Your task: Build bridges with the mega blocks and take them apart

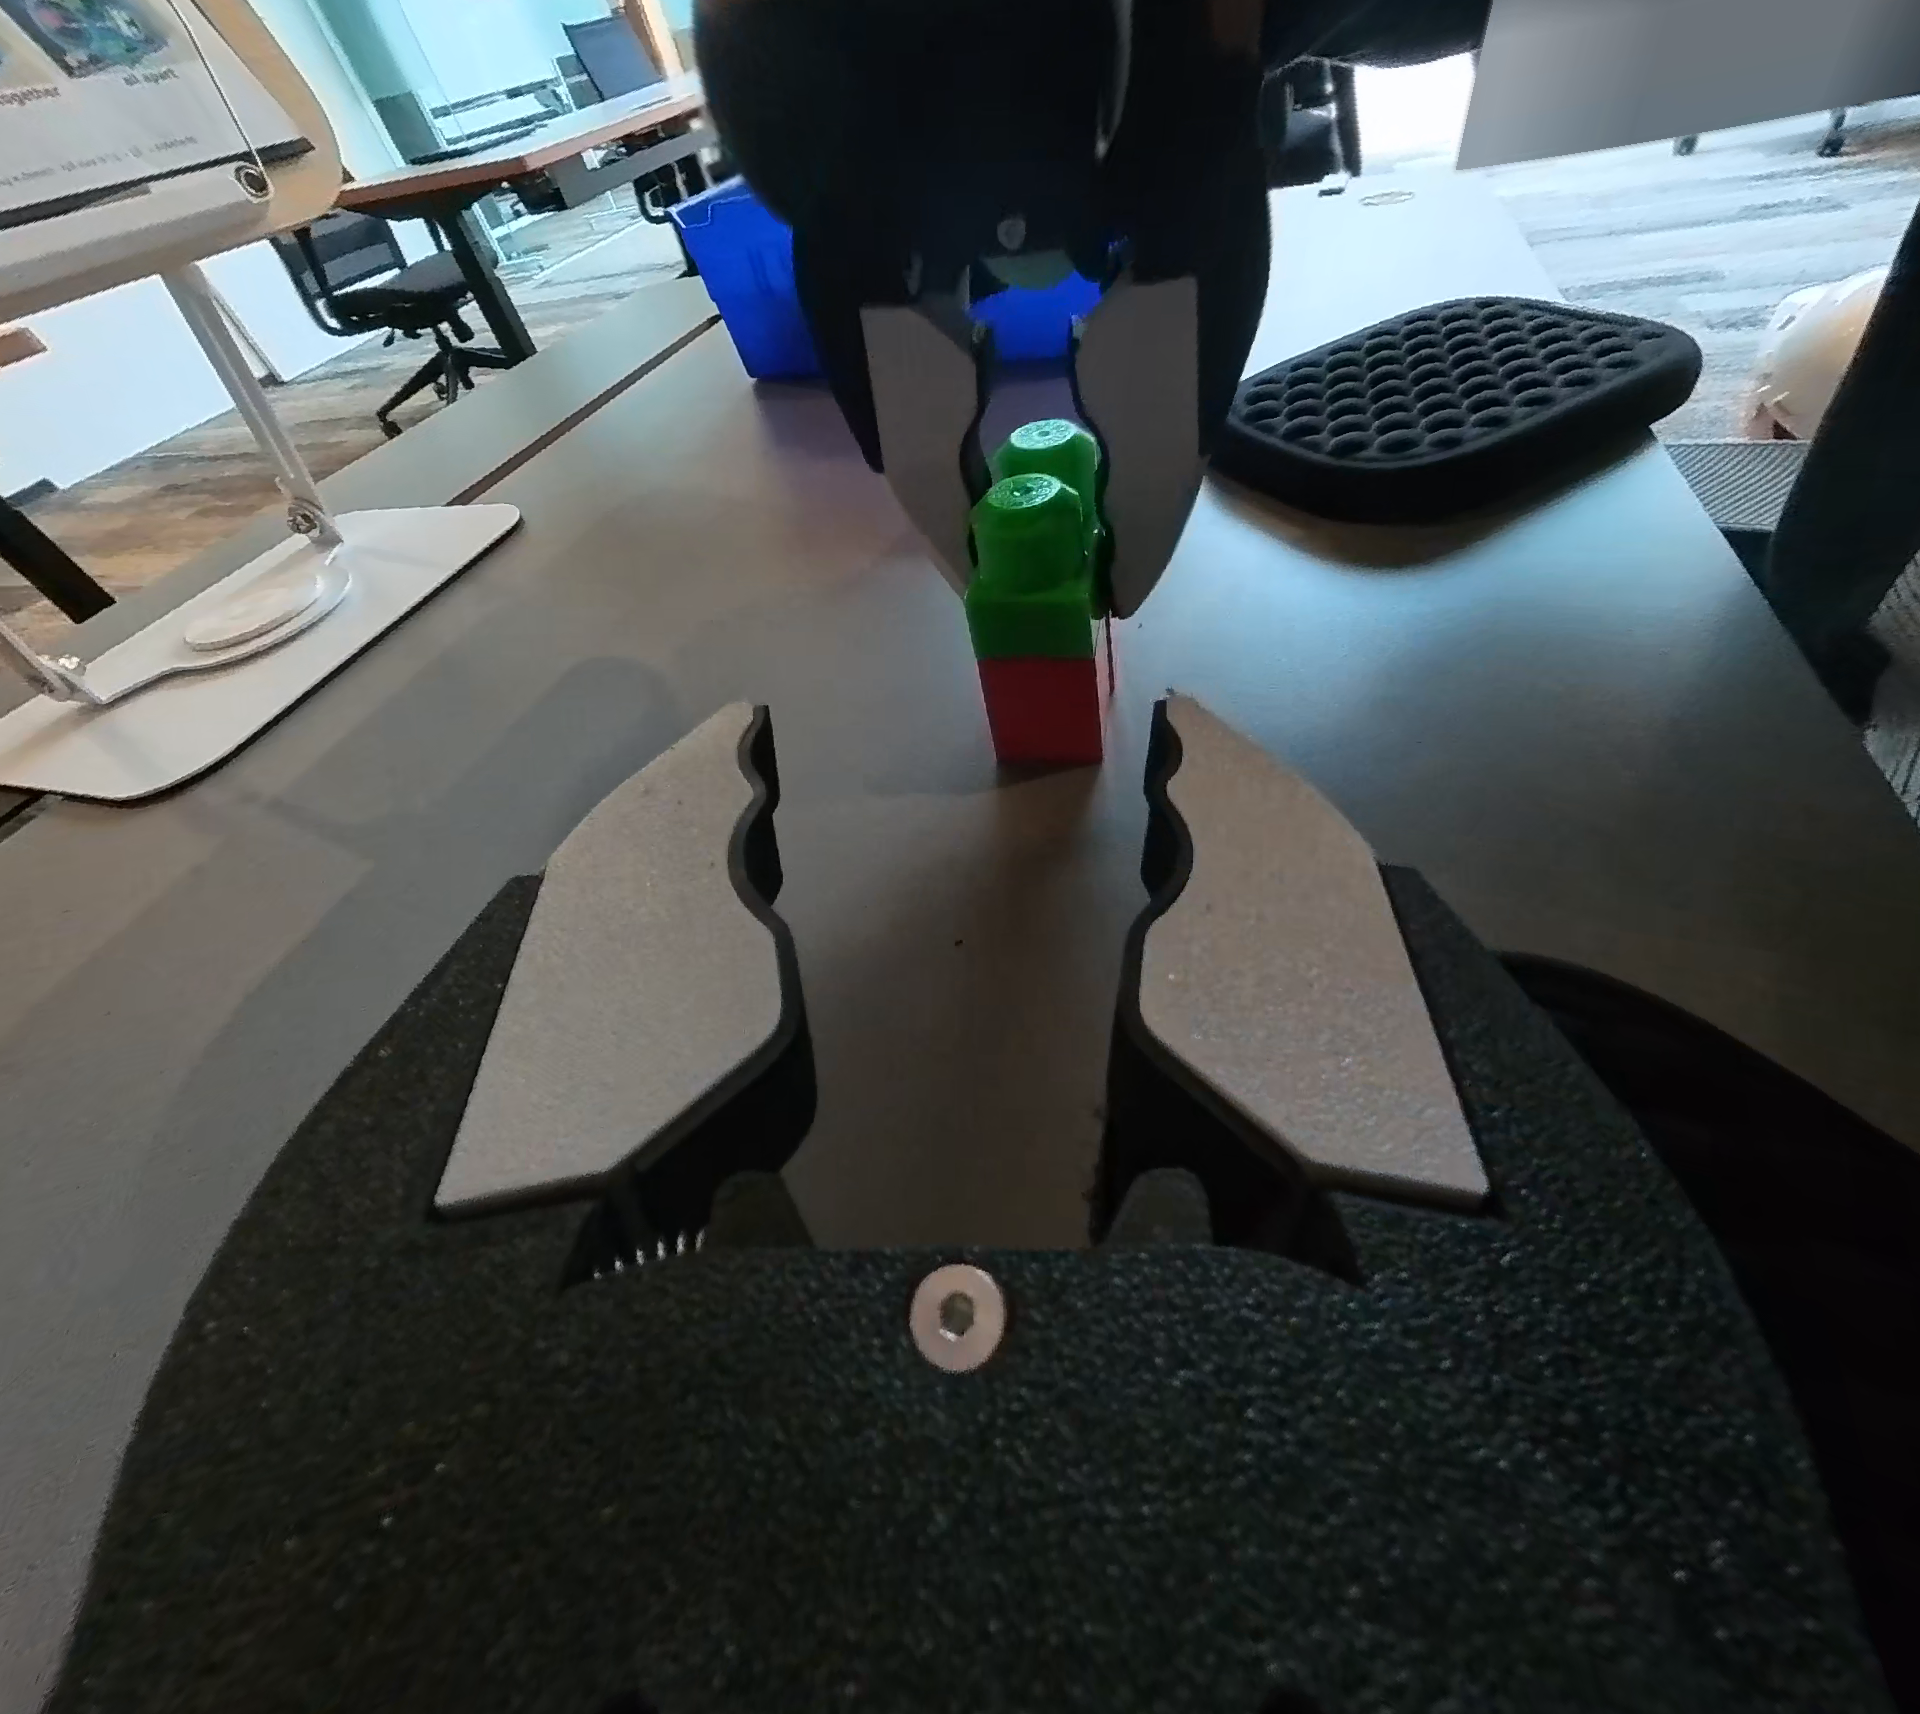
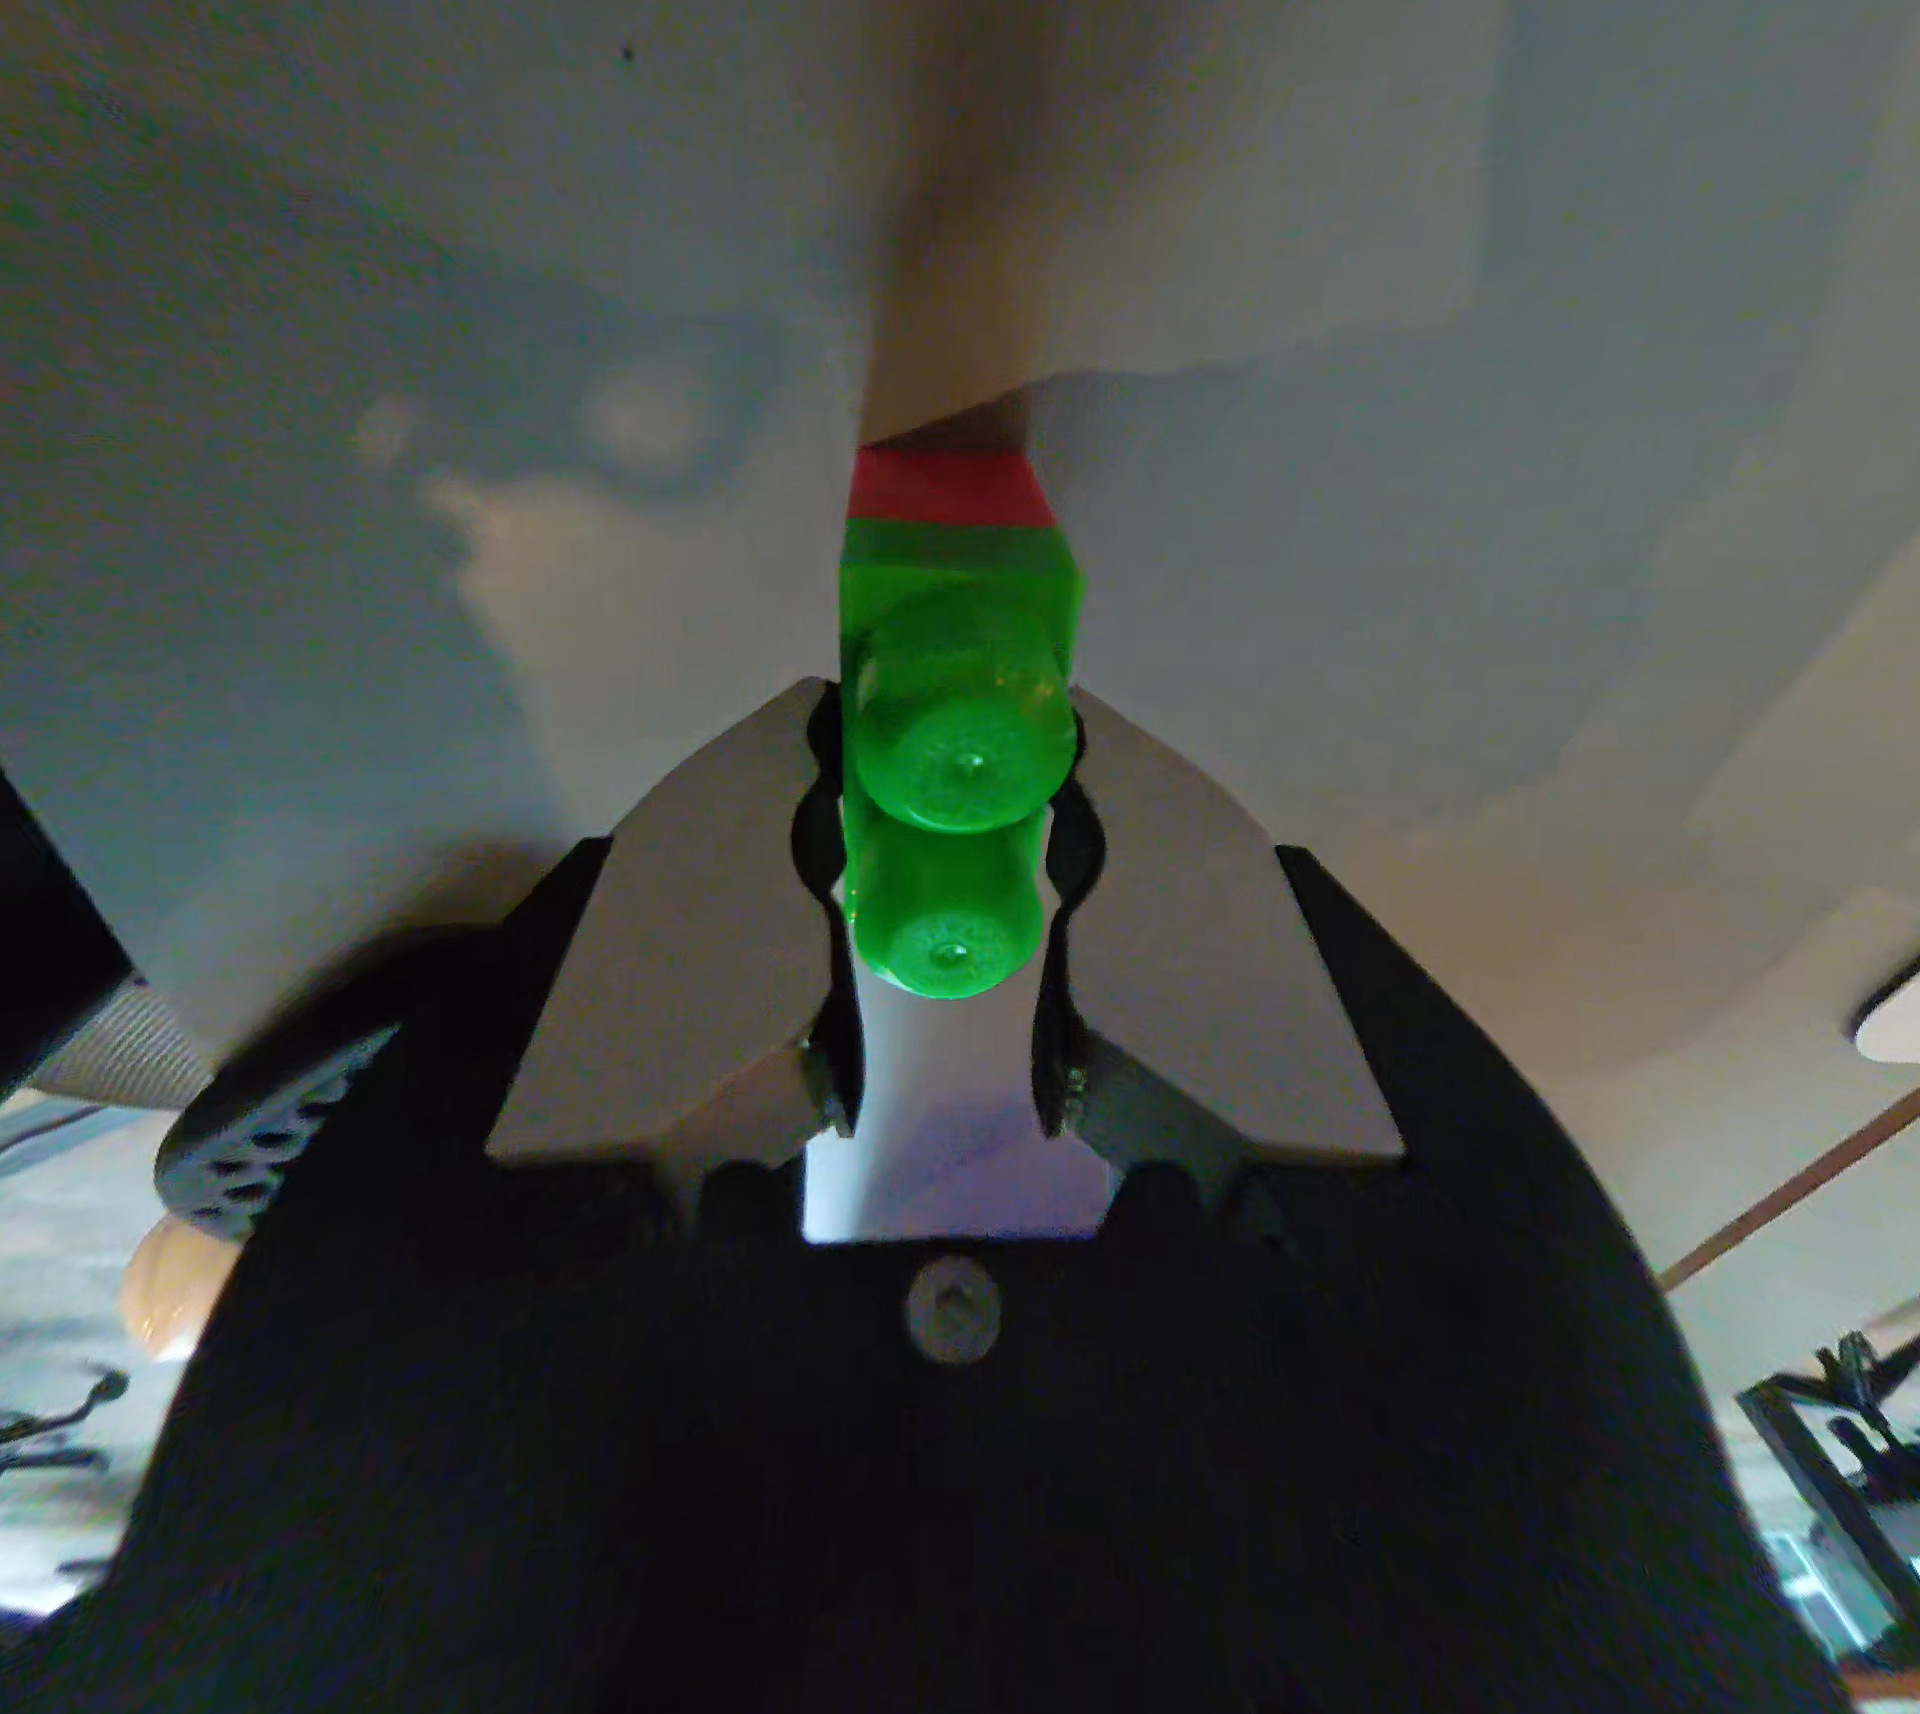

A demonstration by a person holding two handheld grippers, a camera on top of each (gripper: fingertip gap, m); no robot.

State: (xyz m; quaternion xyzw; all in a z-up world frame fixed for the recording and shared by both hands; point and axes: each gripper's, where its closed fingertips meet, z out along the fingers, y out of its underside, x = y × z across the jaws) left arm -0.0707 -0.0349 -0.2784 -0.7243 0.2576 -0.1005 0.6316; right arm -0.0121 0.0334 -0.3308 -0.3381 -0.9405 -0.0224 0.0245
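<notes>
Left wrist view puts the green block (image 1: pixel 1029 568) straight ahead of the left gripper (image 1: pixel 961 714), just past its fingertips, seated on a red block (image 1: pixel 1044 708) that stands on the grey table (image 1: pixel 416 833). That gripper is spread wide and holds nothing. The right gripper (image 1: pixel 1029 542) comes down from above and beyond, its jaws on either side of the green block's two studs; in the right wrist view the right gripper (image 2: pixel 956 771) looks closed against the studs' flanks, so I judge it to be grasping the green block. The stack's long axis runs away from the left tool, one stud behind the other.

What the coming move turns on, to my reading: the red block sits level with and directly ahead of the open left jaws, so the left tool is the one placed to steady it while the right pulls upward.

Hard to tell: whether the right pads truly bear on the plastic, since that view is dim and blurred. Most of the red block is hidden there beneath the green one. A blue bin (image 1: pixel 738 272) beyond is partly blocked by the right gripper.
</notes>
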